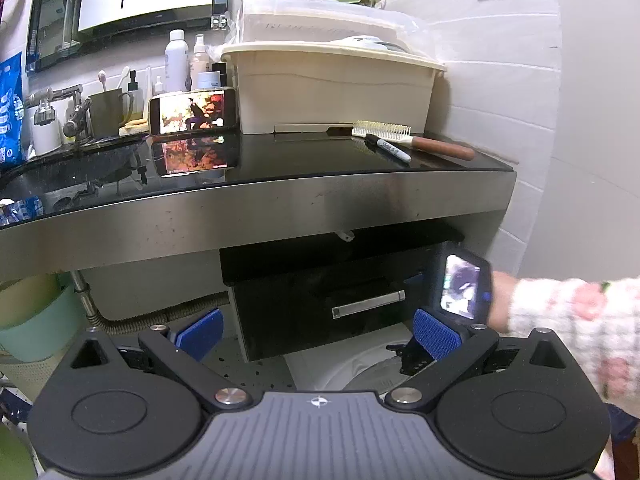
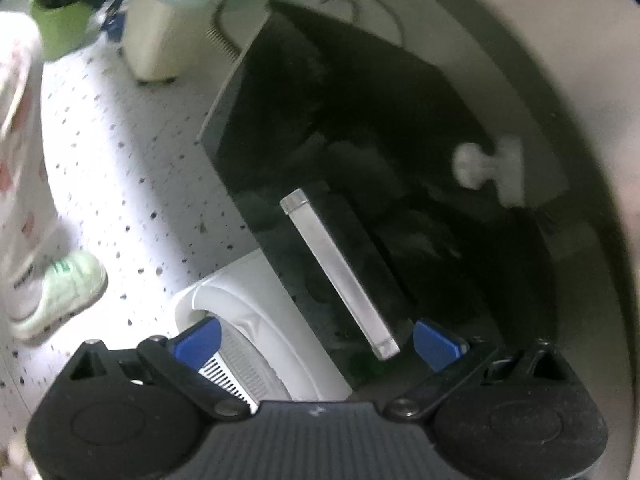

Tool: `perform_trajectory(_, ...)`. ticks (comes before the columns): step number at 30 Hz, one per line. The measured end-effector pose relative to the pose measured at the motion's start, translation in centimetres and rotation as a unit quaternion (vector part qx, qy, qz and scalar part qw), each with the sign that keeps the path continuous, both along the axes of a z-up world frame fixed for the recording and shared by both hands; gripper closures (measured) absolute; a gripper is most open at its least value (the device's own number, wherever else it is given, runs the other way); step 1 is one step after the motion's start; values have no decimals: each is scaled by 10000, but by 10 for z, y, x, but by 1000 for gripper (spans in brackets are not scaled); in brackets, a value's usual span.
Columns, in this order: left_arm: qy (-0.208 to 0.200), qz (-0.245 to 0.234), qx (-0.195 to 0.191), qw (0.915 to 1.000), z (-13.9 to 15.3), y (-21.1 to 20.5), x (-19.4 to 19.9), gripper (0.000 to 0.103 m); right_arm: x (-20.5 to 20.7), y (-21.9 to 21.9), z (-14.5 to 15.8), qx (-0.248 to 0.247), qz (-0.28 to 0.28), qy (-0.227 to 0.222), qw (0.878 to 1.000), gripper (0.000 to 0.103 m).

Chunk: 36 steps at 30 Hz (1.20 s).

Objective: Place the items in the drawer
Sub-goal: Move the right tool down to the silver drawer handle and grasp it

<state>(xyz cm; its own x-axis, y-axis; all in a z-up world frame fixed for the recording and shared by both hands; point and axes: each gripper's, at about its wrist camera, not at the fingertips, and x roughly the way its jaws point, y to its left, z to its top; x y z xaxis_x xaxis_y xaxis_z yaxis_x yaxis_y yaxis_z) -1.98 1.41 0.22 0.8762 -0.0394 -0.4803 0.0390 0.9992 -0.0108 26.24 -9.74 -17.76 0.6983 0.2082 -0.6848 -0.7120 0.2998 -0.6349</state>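
Observation:
A black drawer [image 1: 312,304] with a silver bar handle [image 1: 368,303] hangs under the steel counter [image 1: 256,208]; it looks slightly pulled out. A brush with a brown handle [image 1: 416,139] and a black marker [image 1: 387,146] lie on the counter's right end. My left gripper [image 1: 318,330] is open and empty, held low in front of the drawer. My right gripper [image 2: 318,342] is open and empty, close to the drawer [image 2: 340,128], with the handle [image 2: 340,270] near its right finger. The right gripper's body and screen also show in the left wrist view [image 1: 464,286].
A phone [image 1: 194,111] playing video leans by a cream dish rack [image 1: 332,80]. Bottles, a cup and a tap stand at the back left. A white appliance [image 2: 248,320] sits below the drawer. Green bins [image 1: 36,320] stand on the speckled floor.

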Motion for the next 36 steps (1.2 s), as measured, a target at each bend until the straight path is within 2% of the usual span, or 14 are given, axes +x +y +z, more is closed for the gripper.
perform_trajectory(8,93,27,113,9999,-2,-3,6,0,28,28,-20,-674,427,-16,9968,0)
perform_trajectory(15,182,19,148,9997,-5,-5,10,0,51,40,-38,-1092,384,51,9933,0)
perform_trajectory(20,285,18,201,9994,-10,-6,13,0,57,42,-51,-1140,387,213,9925,0)
perform_trajectory(27,392,-49,183,9991,-15,-11,16,0,58,42,-57,-1208,439,54,9917,0)
perform_trajectory(31,405,-60,206,9989,-15,-13,15,0,61,43,-53,-1040,318,151,9940,0)
perform_trajectory(36,442,-53,284,9986,-16,-16,14,0,61,42,-54,-1195,361,131,9921,0)
